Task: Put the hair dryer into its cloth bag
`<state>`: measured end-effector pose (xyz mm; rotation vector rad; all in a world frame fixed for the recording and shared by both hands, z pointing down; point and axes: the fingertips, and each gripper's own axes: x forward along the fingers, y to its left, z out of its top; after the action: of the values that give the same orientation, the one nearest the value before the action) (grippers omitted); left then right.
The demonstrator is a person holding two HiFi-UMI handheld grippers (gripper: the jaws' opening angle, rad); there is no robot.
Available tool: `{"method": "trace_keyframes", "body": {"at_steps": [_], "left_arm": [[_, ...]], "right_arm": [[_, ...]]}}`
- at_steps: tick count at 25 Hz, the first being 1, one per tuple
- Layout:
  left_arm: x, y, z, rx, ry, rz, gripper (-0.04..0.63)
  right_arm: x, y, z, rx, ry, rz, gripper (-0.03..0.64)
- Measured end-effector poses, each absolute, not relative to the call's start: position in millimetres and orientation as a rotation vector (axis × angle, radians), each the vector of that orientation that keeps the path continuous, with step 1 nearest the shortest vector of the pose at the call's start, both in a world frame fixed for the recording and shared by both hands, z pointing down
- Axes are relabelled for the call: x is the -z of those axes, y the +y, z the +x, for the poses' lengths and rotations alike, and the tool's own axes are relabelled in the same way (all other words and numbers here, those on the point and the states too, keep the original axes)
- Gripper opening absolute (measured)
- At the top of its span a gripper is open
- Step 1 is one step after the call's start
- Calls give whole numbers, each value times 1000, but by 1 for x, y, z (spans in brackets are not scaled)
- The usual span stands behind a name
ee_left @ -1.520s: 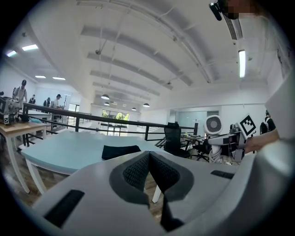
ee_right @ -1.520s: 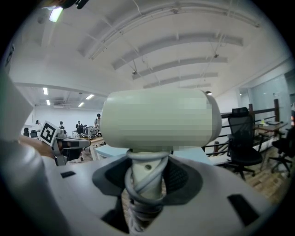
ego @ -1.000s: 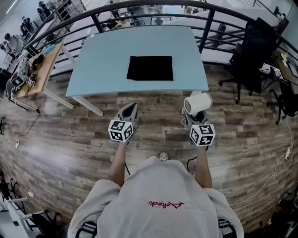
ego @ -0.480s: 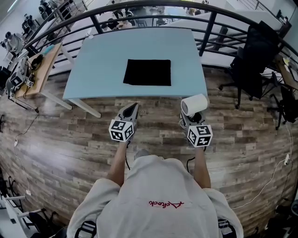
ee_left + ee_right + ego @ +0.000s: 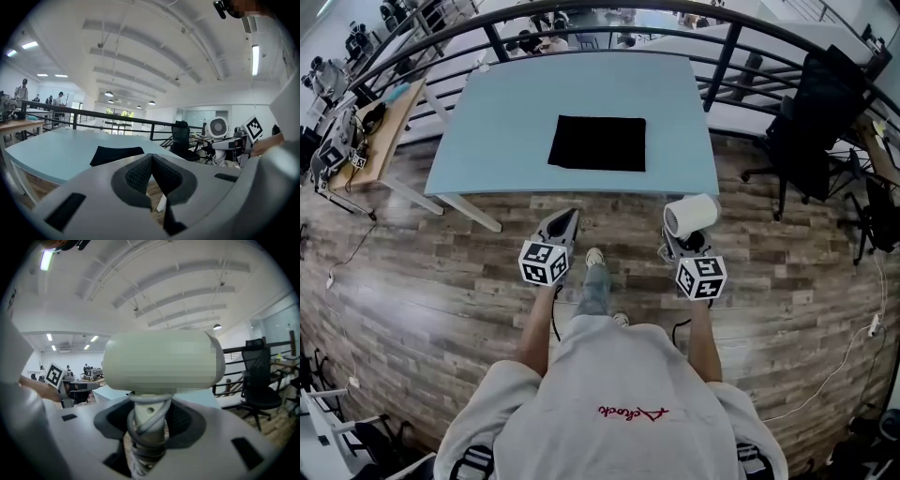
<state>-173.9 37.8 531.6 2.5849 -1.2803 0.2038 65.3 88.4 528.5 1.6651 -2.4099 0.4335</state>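
One pale blue table (image 5: 581, 89) fills the upper middle, one black cloth bag (image 5: 597, 142) flat at its centre. One hair dryer (image 5: 691, 215), lower right and short of the table, has its cord-wrapped handle clamped in the right gripper (image 5: 686, 242); the left gripper (image 5: 569, 217) is closed, empty. Likely mid-carry; next, the bag's mouth needs opening.

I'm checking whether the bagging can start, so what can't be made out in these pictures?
- Head view: the cloth bag is flat, black and small; its opening side cannot be told.
- Right gripper view: a mosaic patch covers part of the hair dryer barrel; the right tongs and wound cord hide the handle's lower end.
- Head view: the barrel hides where those tongs clamp the handle.
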Motion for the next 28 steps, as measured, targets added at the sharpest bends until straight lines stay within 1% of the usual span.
{"method": "trace_keyframes", "body": {"at_steps": [5,15,20,28], "left_arm": [[-537,30,-174,-202,-1273,2582,6],[-542,-18,-169,-204,-1252,2589,7],[-549,-62,-164,-189,-1232,2585,6],[-541,-140,-153,-189,-1178,2602,6]], "right_arm": [[-532,82,65,-438,-2397,1667,201],[-537,36,69,-443,-2391,1683,201],[-545,-1,74,-447,-2367,1692,201],[-532,-73,85,-451,-2333,1736,201]]}}
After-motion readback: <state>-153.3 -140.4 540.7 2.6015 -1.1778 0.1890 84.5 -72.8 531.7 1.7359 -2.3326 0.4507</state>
